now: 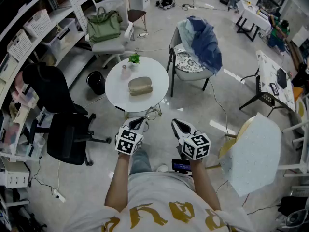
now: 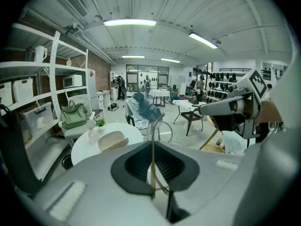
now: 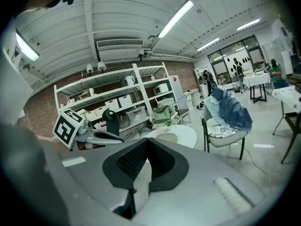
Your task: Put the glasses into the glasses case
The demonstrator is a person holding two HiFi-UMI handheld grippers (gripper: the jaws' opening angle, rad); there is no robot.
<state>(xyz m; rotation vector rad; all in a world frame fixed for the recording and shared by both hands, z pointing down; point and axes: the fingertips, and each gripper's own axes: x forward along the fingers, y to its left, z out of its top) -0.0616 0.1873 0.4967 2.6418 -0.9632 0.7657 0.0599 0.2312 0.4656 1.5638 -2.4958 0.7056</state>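
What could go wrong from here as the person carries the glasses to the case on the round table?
1. The left gripper pinches the glasses by one thin arm only, so they may swing or slip on the way.
2. The case looks shut, so the empty right gripper would probably have to open it. Pushed, it might slide across the table toward the plant and the small bottle.

I note a pale, glossy floor (image 1: 188,110). A round white table (image 1: 116,88) stands mid-room, with a grey chair (image 1: 193,74) draped in blue cloth (image 1: 205,42) just beside it. White shelving (image 1: 29,6) lines the left side, and a black office chair (image 1: 67,137) stands near it. Strip lights (image 2: 129,22) are lit overhead.
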